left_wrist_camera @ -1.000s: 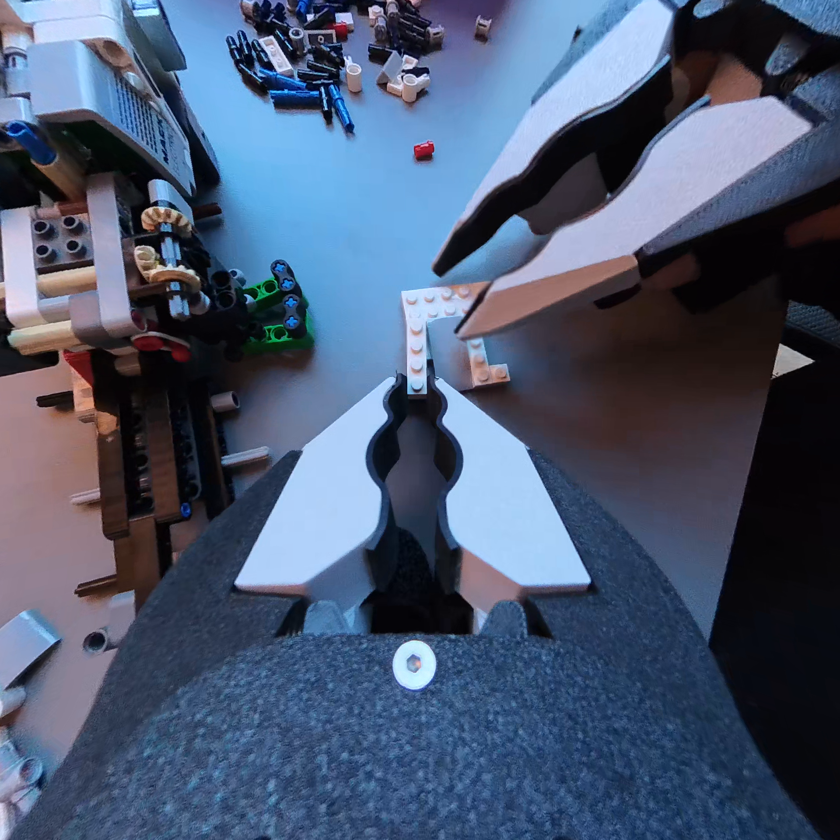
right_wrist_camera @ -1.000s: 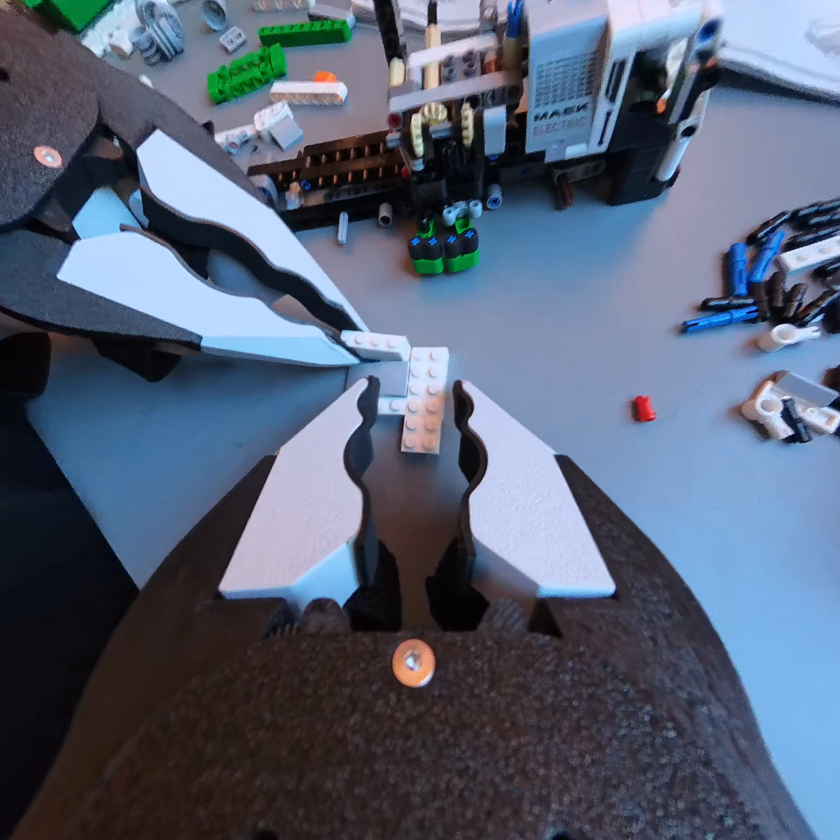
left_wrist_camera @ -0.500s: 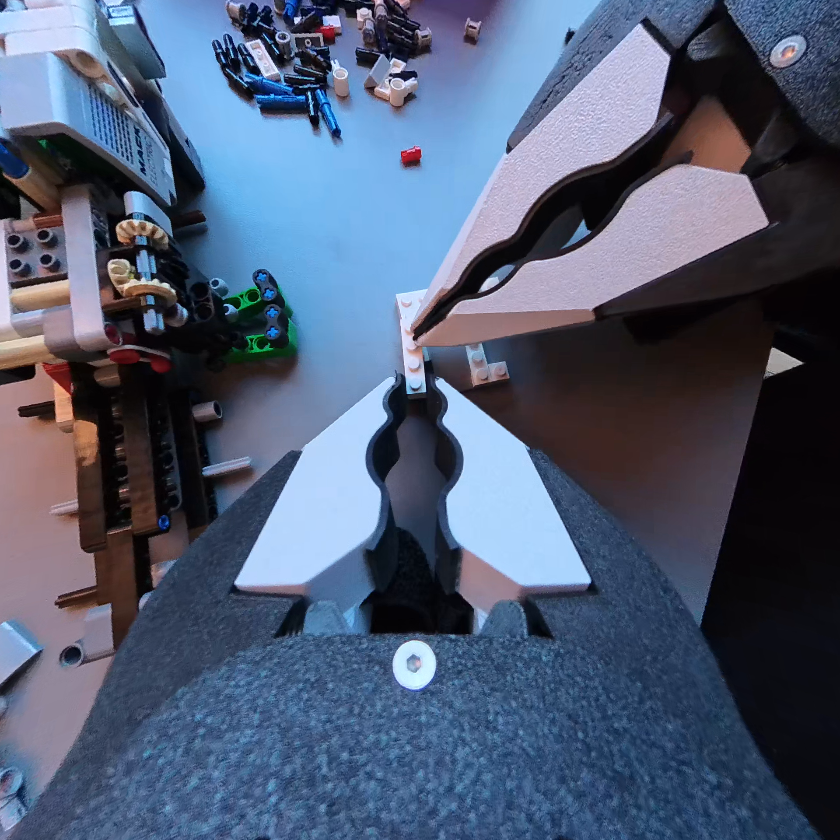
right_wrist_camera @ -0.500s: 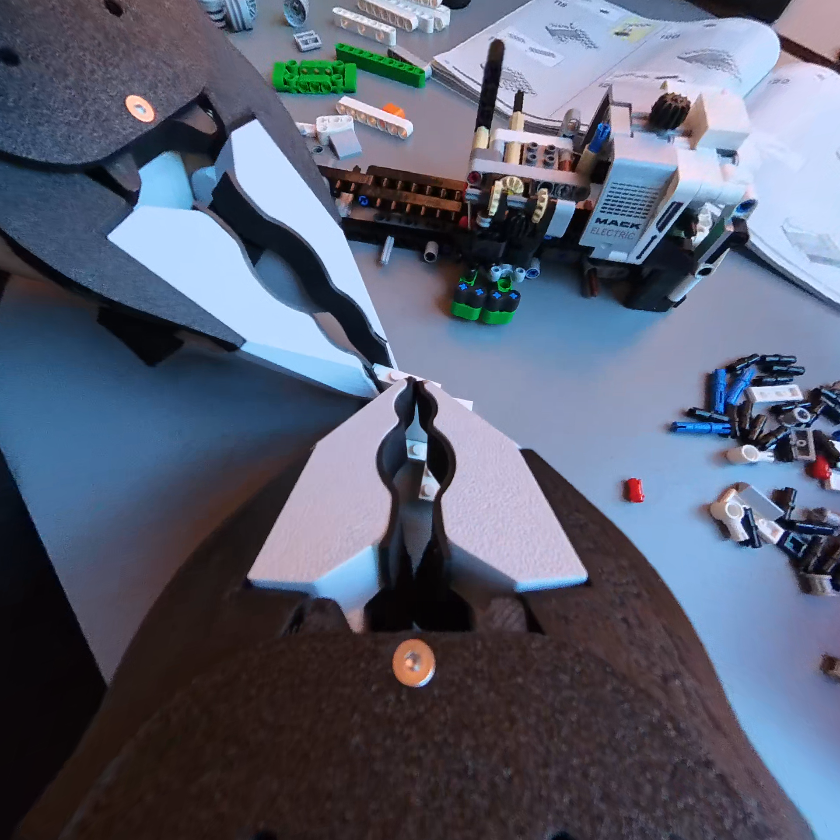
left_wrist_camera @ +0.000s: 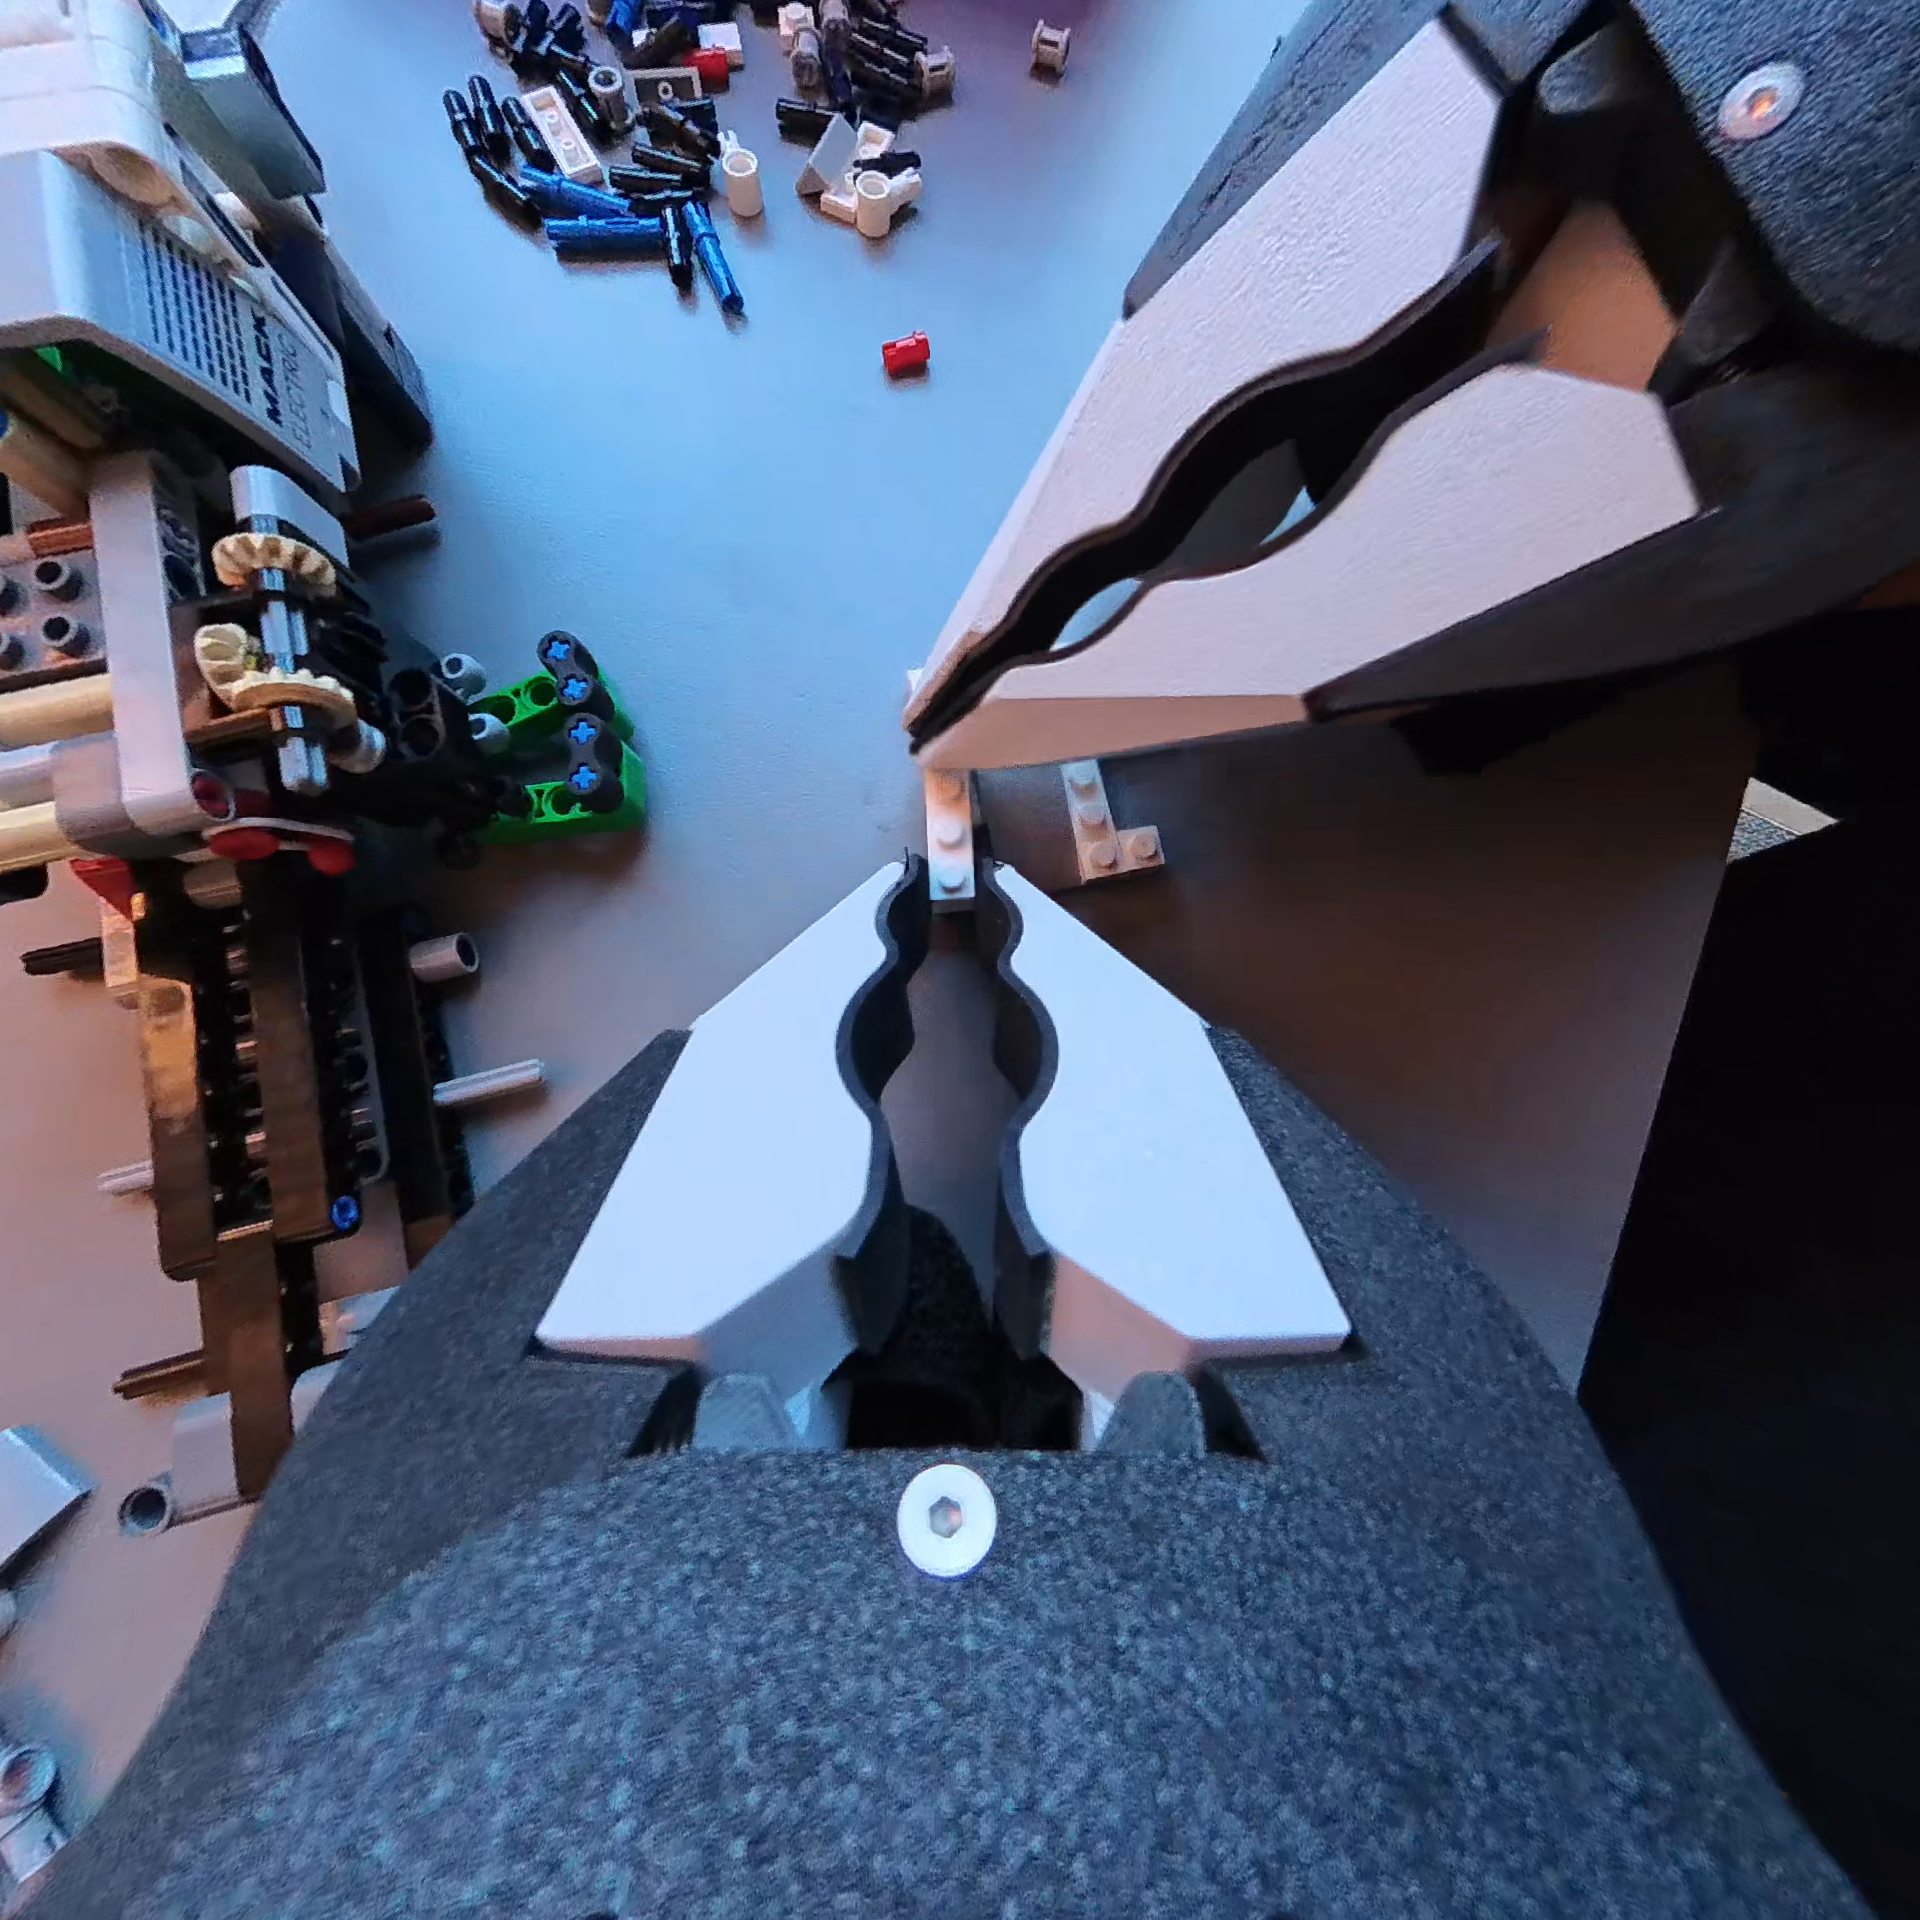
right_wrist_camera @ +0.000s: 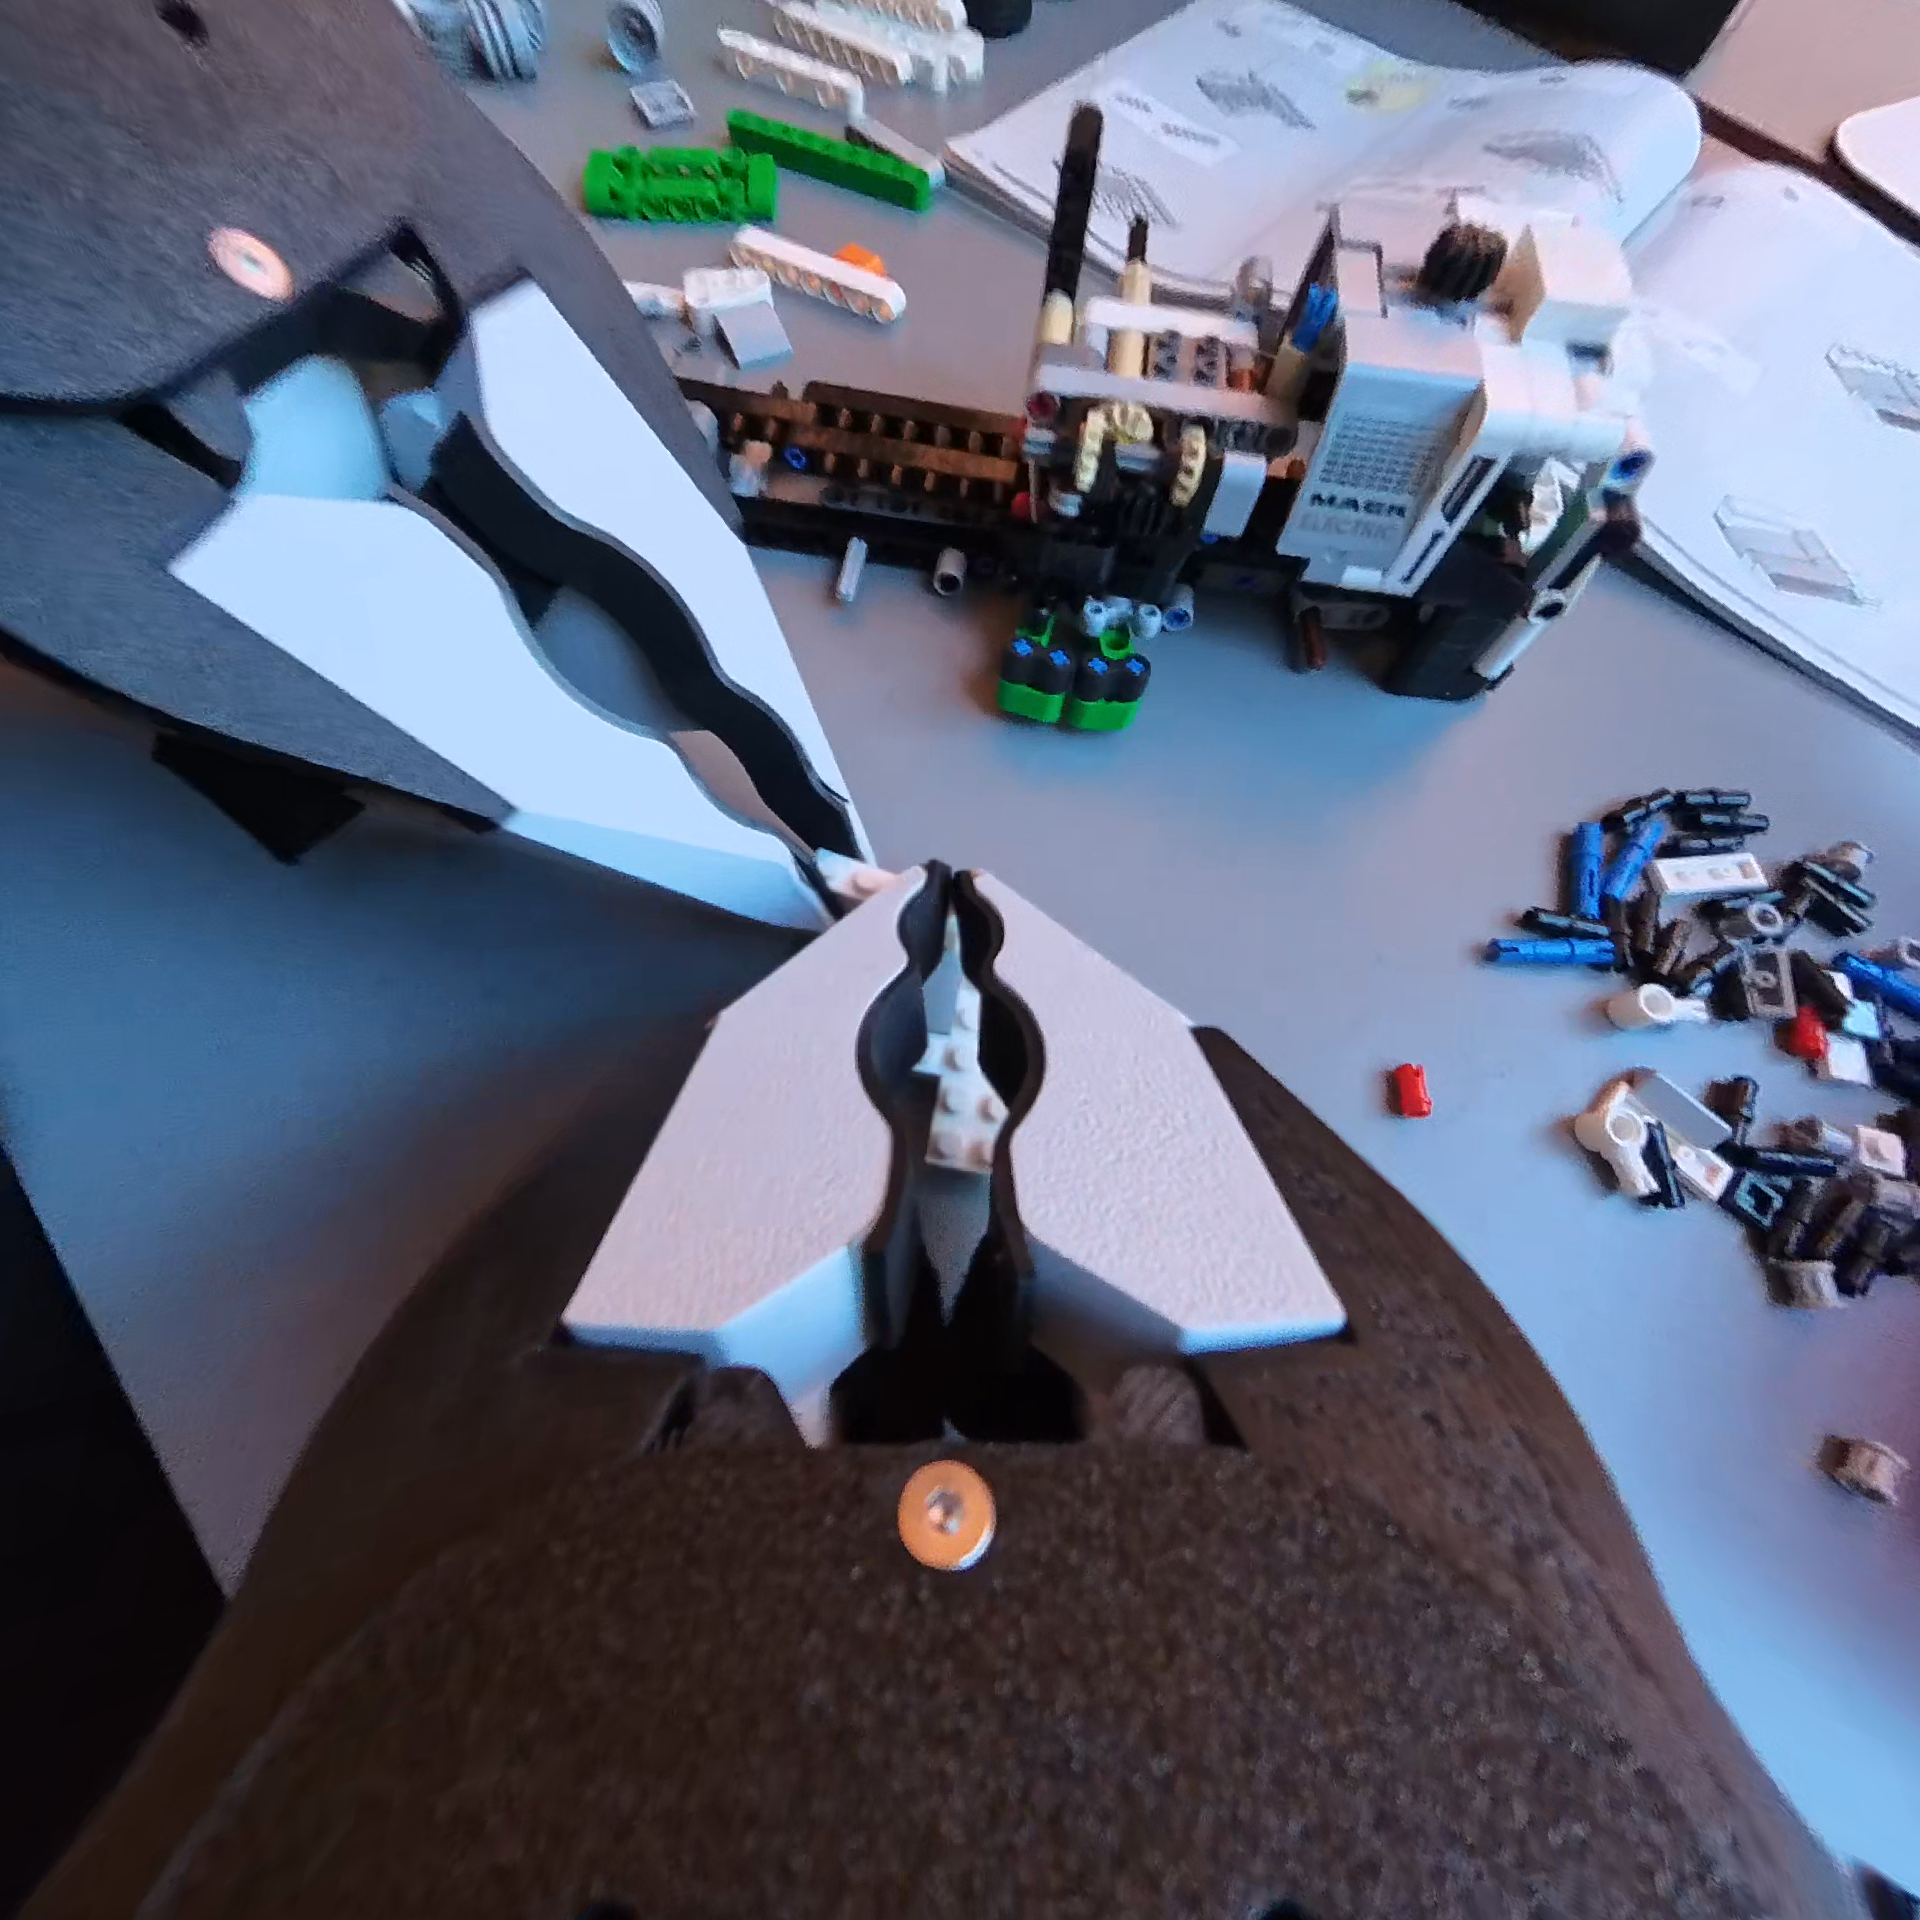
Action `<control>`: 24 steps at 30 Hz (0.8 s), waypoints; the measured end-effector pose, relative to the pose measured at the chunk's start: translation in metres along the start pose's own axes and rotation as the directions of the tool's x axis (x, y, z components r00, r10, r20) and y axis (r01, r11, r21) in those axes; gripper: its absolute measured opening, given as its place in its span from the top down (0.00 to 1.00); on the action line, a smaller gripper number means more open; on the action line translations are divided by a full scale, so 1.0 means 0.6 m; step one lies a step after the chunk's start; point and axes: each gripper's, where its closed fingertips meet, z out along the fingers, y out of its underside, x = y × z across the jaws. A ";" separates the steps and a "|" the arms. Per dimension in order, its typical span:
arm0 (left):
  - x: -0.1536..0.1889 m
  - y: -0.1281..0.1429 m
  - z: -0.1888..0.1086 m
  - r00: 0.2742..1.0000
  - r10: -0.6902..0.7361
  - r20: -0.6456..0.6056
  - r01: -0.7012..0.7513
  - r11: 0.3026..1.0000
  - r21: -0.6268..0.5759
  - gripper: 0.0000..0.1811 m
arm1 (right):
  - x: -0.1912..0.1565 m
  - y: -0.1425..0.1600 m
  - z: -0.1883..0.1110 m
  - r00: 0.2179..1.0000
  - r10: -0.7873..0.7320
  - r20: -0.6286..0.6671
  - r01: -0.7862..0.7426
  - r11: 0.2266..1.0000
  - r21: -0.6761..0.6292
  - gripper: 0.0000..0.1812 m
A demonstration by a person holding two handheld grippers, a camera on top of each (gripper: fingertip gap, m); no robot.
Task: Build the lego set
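Note:
A white studded plate frame (left_wrist_camera: 1088,823) lies low over the grey table. My left gripper (left_wrist_camera: 951,871) is shut on its near end. My right gripper (left_wrist_camera: 921,734) reaches in from the upper right, shut on the frame's far edge. In the right wrist view, my right gripper (right_wrist_camera: 951,881) has its tips pinched together on the white frame (right_wrist_camera: 961,1112), which shows through the gap between its fingers. My left gripper (right_wrist_camera: 831,883) comes in from the upper left, and its tips almost touch my right gripper's. The part-built truck model (left_wrist_camera: 208,644) stands to the left, and it also shows in the right wrist view (right_wrist_camera: 1299,457).
A green and black sub-assembly (left_wrist_camera: 556,743) sits beside the truck. A loose red piece (left_wrist_camera: 904,353) and a pile of blue, black and white pins (left_wrist_camera: 665,135) lie beyond. An open instruction booklet (right_wrist_camera: 1455,135) and green beams (right_wrist_camera: 681,185) lie behind the truck. The table edge (left_wrist_camera: 1558,1195) is close on the right. Only a small space, under 4 cm, lies between the two pairs of fingers.
My right gripper has gone from open to shut on the white frame and has tilted up. My left gripper has stayed shut on the frame's near end.

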 end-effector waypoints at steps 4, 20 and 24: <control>0.004 -0.004 -0.003 1.000 -0.004 -0.007 0.004 1.000 0.006 0.96 | 0.003 0.005 -0.001 1.000 0.020 0.009 -0.020 1.000 -0.012 1.00; 0.016 0.000 -0.003 1.000 0.019 -0.010 -0.019 1.000 0.005 0.96 | -0.004 0.035 -0.059 0.997 -0.013 0.070 0.015 1.000 -0.023 0.81; 0.009 0.004 -0.008 1.000 0.021 0.012 -0.021 1.000 -0.002 0.96 | -0.002 0.063 -0.062 0.999 -0.010 0.033 0.012 0.996 -0.087 0.78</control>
